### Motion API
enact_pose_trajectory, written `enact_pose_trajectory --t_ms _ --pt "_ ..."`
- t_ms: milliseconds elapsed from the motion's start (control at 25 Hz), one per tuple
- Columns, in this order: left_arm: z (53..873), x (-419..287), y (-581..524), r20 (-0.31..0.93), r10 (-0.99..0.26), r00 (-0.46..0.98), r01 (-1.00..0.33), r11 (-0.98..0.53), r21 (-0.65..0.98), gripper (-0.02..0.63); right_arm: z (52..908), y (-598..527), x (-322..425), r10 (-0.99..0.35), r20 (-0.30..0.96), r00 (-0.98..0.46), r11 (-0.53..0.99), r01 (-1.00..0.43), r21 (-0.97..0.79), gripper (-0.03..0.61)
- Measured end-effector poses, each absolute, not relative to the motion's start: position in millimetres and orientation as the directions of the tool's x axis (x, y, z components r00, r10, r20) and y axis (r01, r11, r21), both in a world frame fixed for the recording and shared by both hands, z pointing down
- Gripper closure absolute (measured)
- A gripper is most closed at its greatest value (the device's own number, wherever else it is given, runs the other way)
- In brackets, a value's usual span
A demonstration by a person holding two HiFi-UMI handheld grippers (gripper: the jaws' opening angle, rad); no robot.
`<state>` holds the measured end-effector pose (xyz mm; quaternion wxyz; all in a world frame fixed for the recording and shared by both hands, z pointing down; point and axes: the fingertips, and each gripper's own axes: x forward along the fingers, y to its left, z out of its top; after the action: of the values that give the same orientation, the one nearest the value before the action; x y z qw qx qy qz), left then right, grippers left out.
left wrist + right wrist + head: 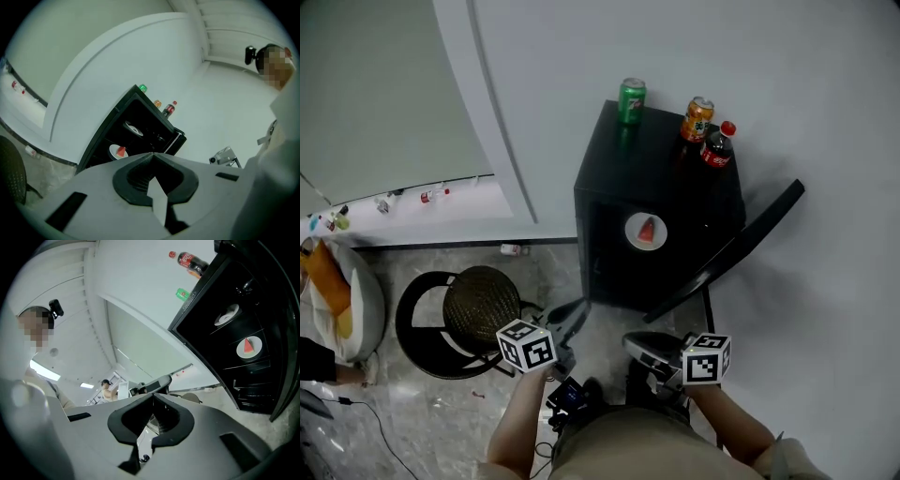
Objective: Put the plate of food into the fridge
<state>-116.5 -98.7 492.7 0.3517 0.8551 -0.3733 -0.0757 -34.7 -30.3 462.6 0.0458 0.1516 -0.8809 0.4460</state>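
The plate of food (646,231) is being kept level inside the fridge (666,155), at mid-height, behind the front edge. The door (741,248) is being left swung wide to the right, so the opening is being kept unobstructed. The left gripper (574,319) and right gripper (642,344) are both being held closed and empty, well short of the opening, with open floor (609,323) between.

Green can (632,99) stands alone at the back left, and the orange can (697,119) sits just beside the red-capped cola bottle (718,144). Down on the marbled floor (422,412), there's a round woven stool (482,306), and a small bottle (514,249) lies by the baseboard.
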Motion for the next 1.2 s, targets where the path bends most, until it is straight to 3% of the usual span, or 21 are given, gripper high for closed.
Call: enact_pose_trajectory --t_ms 360,800,1200 --pt "472.5 -130.8 -61.6 0.141 -0.704 0.696 -0.650 -0.535 0.539 0.604 449.0 -17.5 -58.0 -0.248 0.219 -0.944 0.631 -0.329 -0.703 0.557" --pt "454.6 -149.0 -35.9 0.113 -0.721 0.683 -0.694 -0.594 0.408 0.604 445.9 4.4 -48.0 -0.376 0.259 -0.890 0.642 -0.452 -0.619 0.557" --pt "428.7 -135.0 -21.4 0.123 -0.713 0.690 -0.700 -0.614 0.364 0.604 430.0 18.5 -33.2 -0.387 0.191 -0.902 0.603 -0.404 -0.688 0.557"
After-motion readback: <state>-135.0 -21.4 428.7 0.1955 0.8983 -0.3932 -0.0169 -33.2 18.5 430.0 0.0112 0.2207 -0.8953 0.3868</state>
